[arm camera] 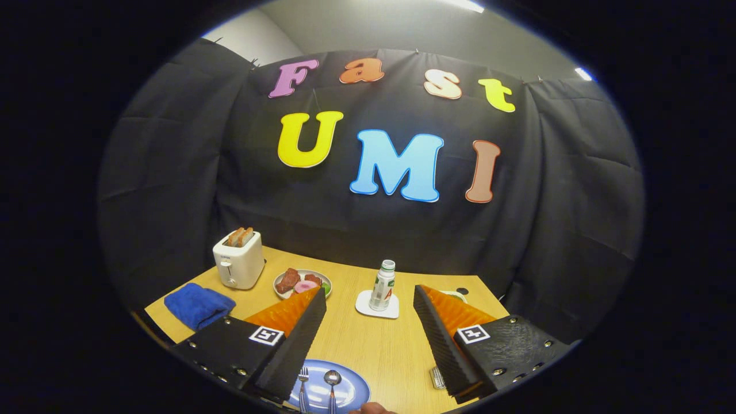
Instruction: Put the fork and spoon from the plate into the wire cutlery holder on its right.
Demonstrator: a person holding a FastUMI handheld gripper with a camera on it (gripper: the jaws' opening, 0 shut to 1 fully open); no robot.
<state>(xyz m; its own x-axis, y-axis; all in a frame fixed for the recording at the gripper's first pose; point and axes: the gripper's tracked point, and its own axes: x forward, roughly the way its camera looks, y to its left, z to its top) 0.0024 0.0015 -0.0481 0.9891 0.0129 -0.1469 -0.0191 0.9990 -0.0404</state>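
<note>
1. the hand-held gripper [370, 333] is held wide open above the tabletop [391, 351], with nothing between its fingers.
2. the fork [303, 386] and spoon [332, 384] are seen side by side on the blue plate [351, 391], near the left finger.
3. a wire holder [437, 377] is glimpsed beside the right finger.

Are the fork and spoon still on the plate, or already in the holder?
On the plate: fork and spoon lie side by side between the fingers of the open gripper, which holds nothing.
</note>
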